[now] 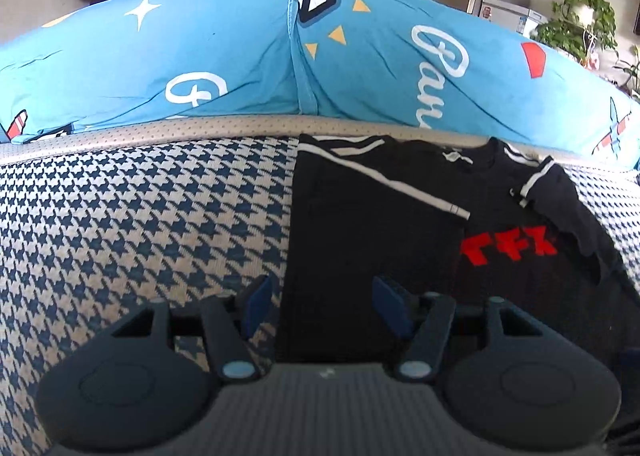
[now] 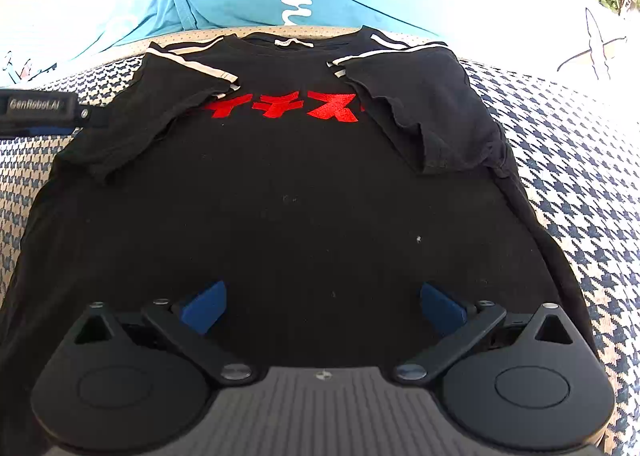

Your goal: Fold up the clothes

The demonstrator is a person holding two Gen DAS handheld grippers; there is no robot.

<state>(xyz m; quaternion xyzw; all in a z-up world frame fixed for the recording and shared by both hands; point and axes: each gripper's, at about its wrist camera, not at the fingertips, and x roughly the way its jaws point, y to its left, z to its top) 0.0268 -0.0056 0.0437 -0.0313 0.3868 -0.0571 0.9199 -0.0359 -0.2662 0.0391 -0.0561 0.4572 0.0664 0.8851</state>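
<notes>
A black shirt is laid flat on the houndstooth cover, collar toward the blue pillow and hem toward the cameras — its long axis runs away from them. Both sleeves are folded inward over the chest, partly hiding the red lettering. The left tool is held half spread over the shirt's left edge, nothing pinched. The right tool is spread wide above the hem, empty. White stripes are seen along the shoulders.
</notes>
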